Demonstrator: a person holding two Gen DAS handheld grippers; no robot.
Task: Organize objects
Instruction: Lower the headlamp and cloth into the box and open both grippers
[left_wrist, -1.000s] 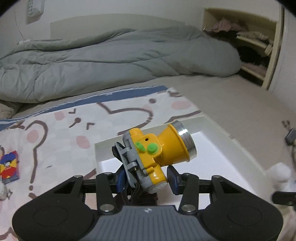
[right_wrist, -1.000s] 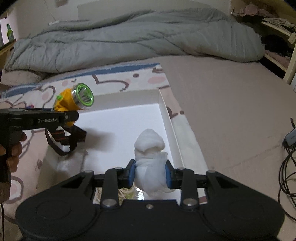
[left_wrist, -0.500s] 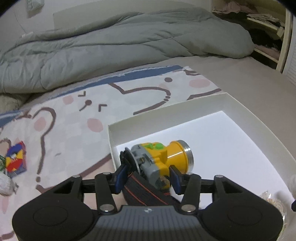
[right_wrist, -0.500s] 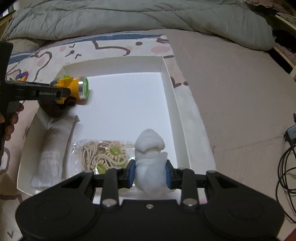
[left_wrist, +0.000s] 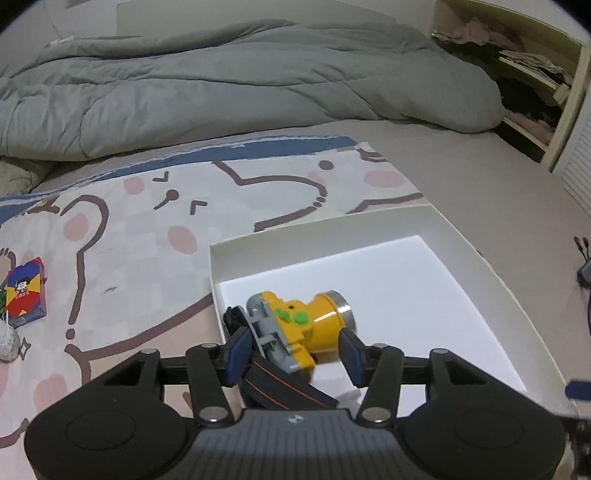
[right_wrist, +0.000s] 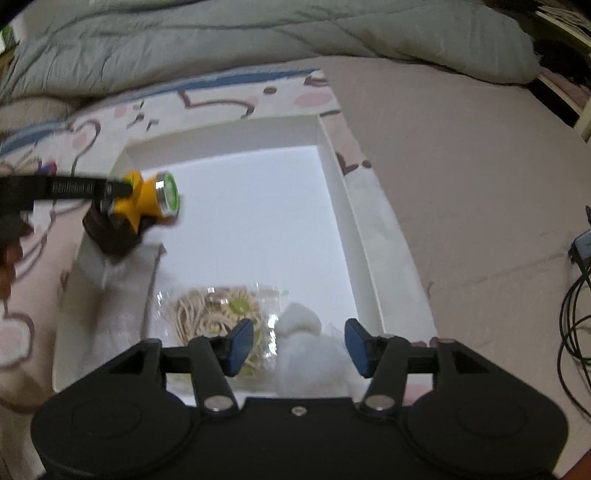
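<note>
Sorting small things into a white box (left_wrist: 476, 254) on a bed with a cartoon-print sheet (left_wrist: 147, 229) and a grey duvet (left_wrist: 221, 88).
Headlamp (left_wrist: 306, 328) lies at the box's left edge between the left gripper's (left_wrist: 295, 350) slightly parted pads; the right gripper (right_wrist: 297, 347), jaws opening, straddles a white wad (right_wrist: 306, 347) near the front edge. Only the right view shows a bagged cord (right_wrist: 218, 310).

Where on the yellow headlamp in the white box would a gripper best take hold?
Probably across the headlamp's boxy yellow-and-grey rear body, from above and behind: those sides look flatter than the round lens barrel, which points away across the box, and the strap is slack.
</note>
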